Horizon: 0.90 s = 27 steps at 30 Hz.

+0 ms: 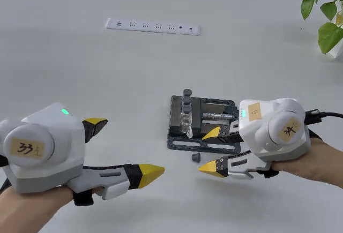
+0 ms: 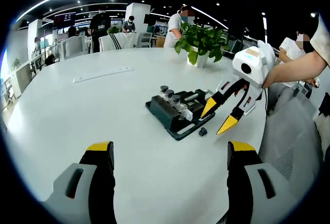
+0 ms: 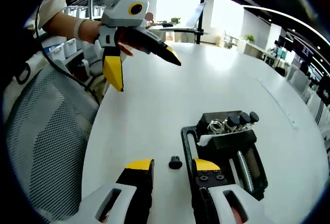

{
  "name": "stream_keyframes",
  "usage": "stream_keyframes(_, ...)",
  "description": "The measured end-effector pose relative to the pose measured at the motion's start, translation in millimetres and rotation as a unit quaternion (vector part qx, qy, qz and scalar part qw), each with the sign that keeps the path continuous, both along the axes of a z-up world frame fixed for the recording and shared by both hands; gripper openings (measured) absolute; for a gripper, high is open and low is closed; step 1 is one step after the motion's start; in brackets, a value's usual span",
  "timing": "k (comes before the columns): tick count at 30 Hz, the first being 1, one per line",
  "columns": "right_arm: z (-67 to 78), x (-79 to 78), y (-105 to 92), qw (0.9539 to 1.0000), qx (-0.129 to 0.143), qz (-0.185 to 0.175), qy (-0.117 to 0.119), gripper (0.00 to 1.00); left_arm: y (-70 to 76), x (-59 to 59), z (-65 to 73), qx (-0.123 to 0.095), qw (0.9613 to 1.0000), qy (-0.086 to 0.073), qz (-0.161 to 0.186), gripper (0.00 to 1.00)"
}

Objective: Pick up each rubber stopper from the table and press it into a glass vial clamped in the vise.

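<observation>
One loose rubber stopper [image 1: 196, 157] lay on the bench [image 1: 128, 77] beside the vise [image 1: 177, 116], just ahead of the right gripper's [image 1: 205, 152] parted, empty jaws. The left gripper's [image 1: 132, 146] jaws stood wide apart.

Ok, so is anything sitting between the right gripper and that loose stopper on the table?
Nothing visible does. The stopper lies on bare table just ahead of the open right gripper, in line with the gap between its tips. The vise stands beside that path, not across it.
</observation>
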State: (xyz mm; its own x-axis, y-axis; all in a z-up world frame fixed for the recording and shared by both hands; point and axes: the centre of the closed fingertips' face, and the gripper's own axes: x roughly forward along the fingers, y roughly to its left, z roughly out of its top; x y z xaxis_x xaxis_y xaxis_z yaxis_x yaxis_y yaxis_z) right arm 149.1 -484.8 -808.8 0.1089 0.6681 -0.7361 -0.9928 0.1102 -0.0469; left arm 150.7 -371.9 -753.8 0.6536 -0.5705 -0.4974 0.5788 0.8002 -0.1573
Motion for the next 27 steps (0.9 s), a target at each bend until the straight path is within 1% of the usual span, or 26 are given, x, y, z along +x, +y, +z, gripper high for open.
stream_keyframes(2, -2.2, -0.6, -0.5, 1.0, -0.003, 0.002, 0.0, 0.24, 0.2, -0.1, -0.8, 0.0, 1.0, 0.0, -0.001, 0.9)
stream_keyframes(6, -6.1, -0.6, -0.8, 0.9999, -0.009, 0.005, -0.006, 0.21, 0.6, -0.3, -2.6, 0.0, 1.0, 0.002, -0.002, 0.9)
stream_keyframes(10, -10.9, 2.5, -1.9, 0.9998, -0.016, 0.007, -0.01, 0.18, 1.0, -0.8, -2.5, -0.001, 1.0, 0.003, 0.0, 0.9)
stream_keyframes(14, -12.6, 4.1, -0.3, 0.9998, -0.015, 0.007, -0.012, 0.15, 0.7, -2.1, -2.2, -0.002, 1.0, 0.004, 0.001, 0.9)
stream_keyframes(19, -16.9, 1.6, 3.2, 0.9997, -0.017, 0.013, -0.013, 0.12, -0.3, -3.5, -2.5, 0.0, 1.0, 0.005, -0.001, 0.9)
stream_keyframes(23, -16.9, 3.3, 2.5, 0.9997, -0.018, 0.011, -0.016, 0.11, 2.6, -2.5, -5.6, 0.002, 1.0, 0.006, -0.003, 0.9)
stream_keyframes(27, -17.7, 4.4, 0.9, 0.9996, -0.02, 0.011, -0.017, 0.11, 1.2, -2.8, -5.2, 0.002, 1.0, 0.006, -0.006, 0.9)
